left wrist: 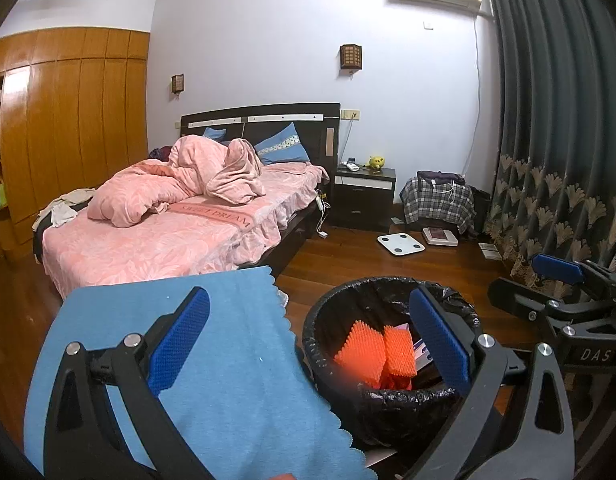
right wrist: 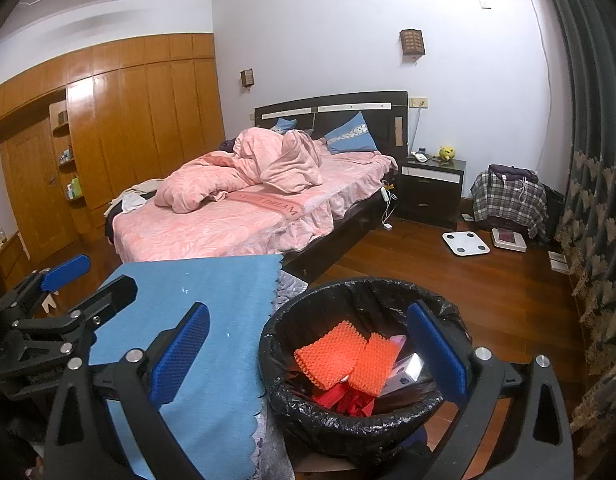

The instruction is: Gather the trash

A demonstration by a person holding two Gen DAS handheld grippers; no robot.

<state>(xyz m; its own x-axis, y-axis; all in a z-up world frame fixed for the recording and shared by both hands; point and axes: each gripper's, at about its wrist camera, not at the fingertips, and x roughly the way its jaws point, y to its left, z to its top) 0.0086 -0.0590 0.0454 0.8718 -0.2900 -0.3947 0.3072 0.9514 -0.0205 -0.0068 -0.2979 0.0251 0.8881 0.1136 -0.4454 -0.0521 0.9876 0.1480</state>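
A round bin with a black liner (left wrist: 340,380) (right wrist: 308,404) stands beside a surface covered by a blue cloth (left wrist: 227,360) (right wrist: 227,320). Inside lie orange textured foam pieces (left wrist: 368,352) (right wrist: 340,356), red scraps (right wrist: 344,398) and a white box (right wrist: 408,368). My left gripper (left wrist: 308,340) is open and empty, one finger over the cloth, one over the bin. My right gripper (right wrist: 308,344) is open and empty, spanning the cloth edge and the bin. Each gripper shows at the side of the other's view: the right gripper (left wrist: 564,280) and the left gripper (right wrist: 71,280).
A bed with pink bedding (left wrist: 167,220) (right wrist: 247,208) lies behind the cloth. A dark nightstand (left wrist: 364,196), a plaid-covered chair (left wrist: 440,200), a white scale (left wrist: 400,244) and curtains (left wrist: 548,160) stand along the wooden floor. A wooden wardrobe (left wrist: 67,120) lines the left wall.
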